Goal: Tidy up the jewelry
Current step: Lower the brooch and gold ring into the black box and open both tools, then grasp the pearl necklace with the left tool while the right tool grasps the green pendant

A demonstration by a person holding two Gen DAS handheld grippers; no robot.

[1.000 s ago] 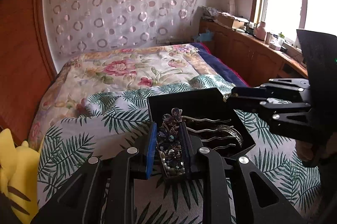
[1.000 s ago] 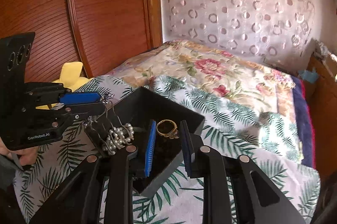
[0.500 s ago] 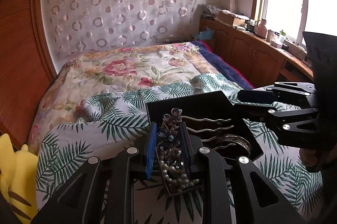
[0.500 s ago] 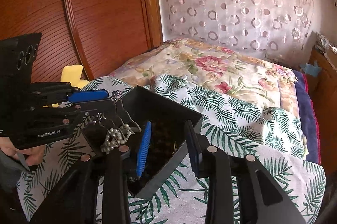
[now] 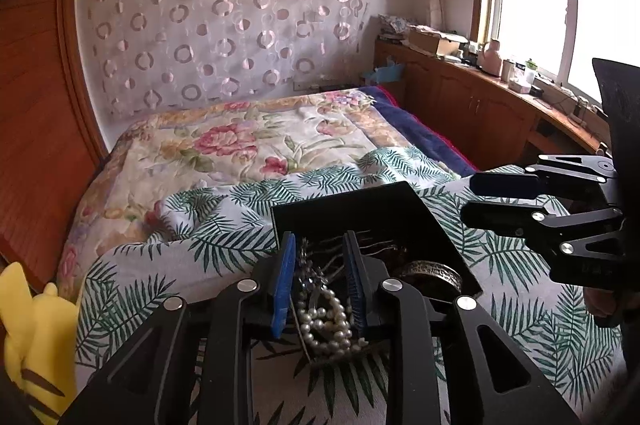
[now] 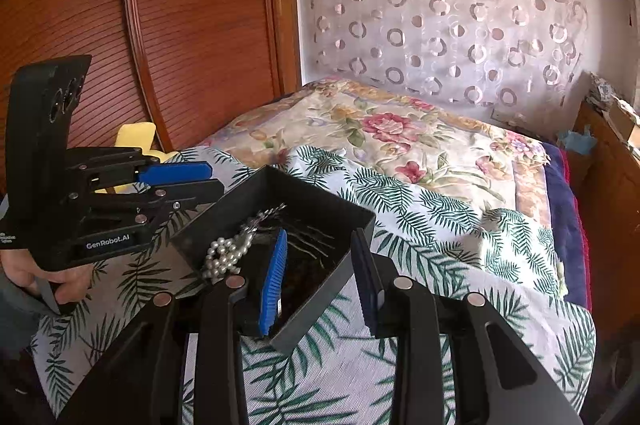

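A shallow black tray (image 5: 420, 217) sat on the palm-leaf bedspread (image 5: 224, 225), and everything else is placed here against that tray. Inside it lay the jewelry: a pearl strand (image 5: 326, 321) heaped at the near corner, spilling over the tray's near edge in the left wrist view, with a dark jewelled hair comb (image 5: 310, 271) lying just behind the pearls and its wavy metal prongs (image 5: 376, 245) stretching toward the tray's middle. A broad engraved metal bangle (image 5: 434, 275) rested on the tray floor to the right of the pearls. The left gripper (image 5: 318, 279) hung over the tray's near corner, its jaws opening, with pearls and comb in the gap between the blue pads (image 5: 284, 285); the pads did not appear to press on either piece. From the right wrist view the same pearl strand (image 6: 224, 257) draped over the tray's left wall, and the left gripper (image 6: 188, 181) reached toward that wall from the side, held by a hand (image 6: 36, 275) low at the picture's left edge. The right gripper (image 6: 320, 277) straddled the tray's nearest corner (image 6: 316, 309), one blue pad (image 6: 274, 281) inside the tray and the other finger outside its wall, jaws apart and clamped on nothing. A yellow plush toy (image 5: 28, 337) lay on the bed well left of the tray, and the flowered quilt (image 5: 240, 145) spread beyond the tray's far side toward the curtain with circle patterns (image 5: 224, 25).
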